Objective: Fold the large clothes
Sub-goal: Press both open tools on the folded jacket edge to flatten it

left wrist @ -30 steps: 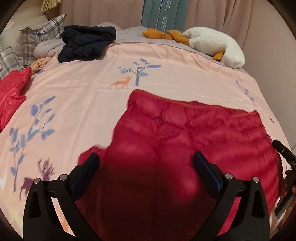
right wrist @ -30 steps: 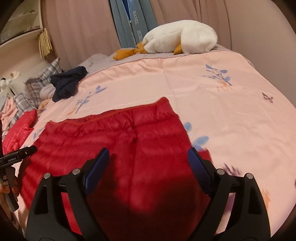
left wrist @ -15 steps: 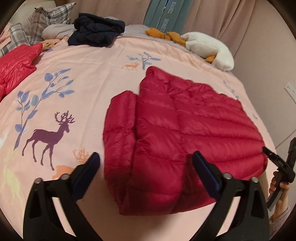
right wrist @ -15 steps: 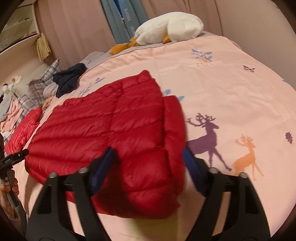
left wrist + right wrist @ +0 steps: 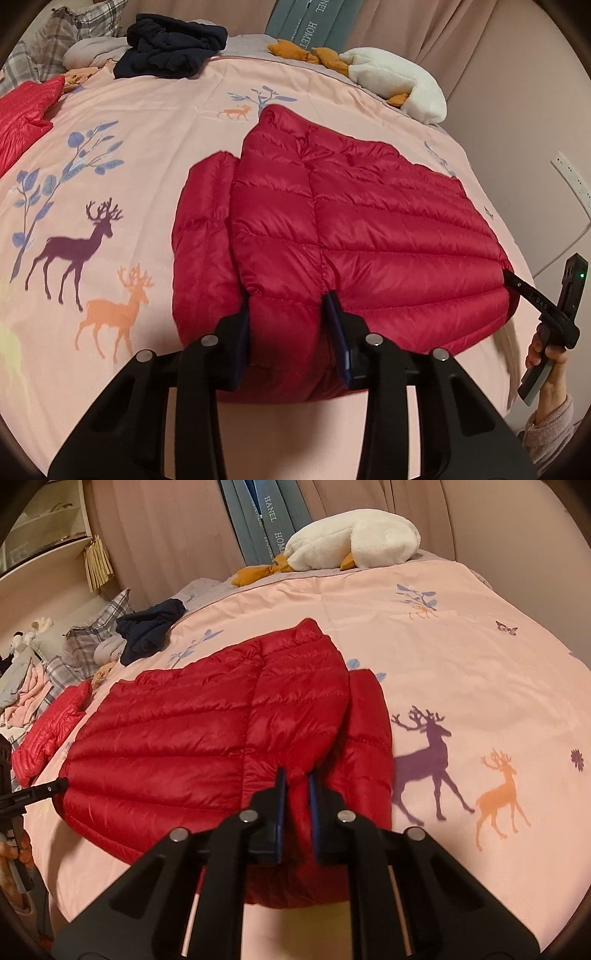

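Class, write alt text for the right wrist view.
The right hand-held gripper pinches the near edge of a folded red down jacket lying on a pink deer-print duvet; a white plush goose lies at the far end.

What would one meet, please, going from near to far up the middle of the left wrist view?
Left gripper → red down jacket → orange deer print on the pink bedspread → teal cushion with lettering.
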`<action>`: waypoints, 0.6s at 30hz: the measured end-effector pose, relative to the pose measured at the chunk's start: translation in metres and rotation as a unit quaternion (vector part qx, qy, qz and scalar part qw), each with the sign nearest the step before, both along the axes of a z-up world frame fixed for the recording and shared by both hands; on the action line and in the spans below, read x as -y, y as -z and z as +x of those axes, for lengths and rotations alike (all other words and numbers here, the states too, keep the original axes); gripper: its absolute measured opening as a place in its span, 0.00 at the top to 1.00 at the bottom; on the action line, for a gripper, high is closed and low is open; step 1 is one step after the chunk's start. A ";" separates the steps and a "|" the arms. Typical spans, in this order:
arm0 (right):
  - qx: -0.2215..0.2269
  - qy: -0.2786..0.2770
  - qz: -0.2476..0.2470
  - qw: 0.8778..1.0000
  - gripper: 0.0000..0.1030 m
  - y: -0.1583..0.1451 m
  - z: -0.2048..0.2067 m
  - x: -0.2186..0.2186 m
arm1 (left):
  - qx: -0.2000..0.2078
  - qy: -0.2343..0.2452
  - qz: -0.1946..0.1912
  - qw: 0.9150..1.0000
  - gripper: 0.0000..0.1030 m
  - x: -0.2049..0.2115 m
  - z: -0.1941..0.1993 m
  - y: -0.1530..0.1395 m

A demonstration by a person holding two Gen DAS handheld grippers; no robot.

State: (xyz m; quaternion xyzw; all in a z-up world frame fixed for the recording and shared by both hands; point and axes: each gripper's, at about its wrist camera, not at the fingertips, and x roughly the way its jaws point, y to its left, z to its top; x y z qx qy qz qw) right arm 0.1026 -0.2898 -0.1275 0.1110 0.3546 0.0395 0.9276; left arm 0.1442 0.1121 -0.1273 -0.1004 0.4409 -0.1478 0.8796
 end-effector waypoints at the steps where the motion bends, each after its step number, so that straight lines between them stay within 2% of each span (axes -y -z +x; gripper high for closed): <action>1: -0.003 -0.001 0.000 1.000 0.89 0.002 -0.002 0.000 | 0.000 0.002 0.004 1.000 0.63 0.001 -0.003 0.001; 5: -0.007 0.009 0.004 1.000 0.83 0.002 0.000 0.005 | 0.011 -0.007 0.017 1.000 0.59 -0.001 -0.004 0.000; 8: 0.009 0.020 0.002 1.000 0.71 -0.009 -0.004 0.005 | 0.024 -0.017 0.035 0.999 0.55 0.002 -0.007 -0.008; 9: 0.018 0.021 0.000 1.000 0.63 -0.013 -0.007 0.004 | 0.037 -0.019 0.047 0.998 0.50 0.005 -0.009 -0.014; 12: 0.048 0.019 -0.011 0.999 0.47 -0.028 -0.015 -0.004 | 0.067 -0.023 0.064 0.995 0.35 0.014 -0.015 -0.027; 16: 0.065 -0.015 -0.036 0.997 0.40 -0.040 -0.015 -0.033 | 0.097 -0.021 0.095 0.991 0.26 0.033 -0.015 -0.039; 18: 0.069 -0.032 -0.053 0.996 0.40 -0.042 -0.012 -0.049 | 0.101 -0.015 0.098 0.990 0.26 0.043 -0.012 -0.041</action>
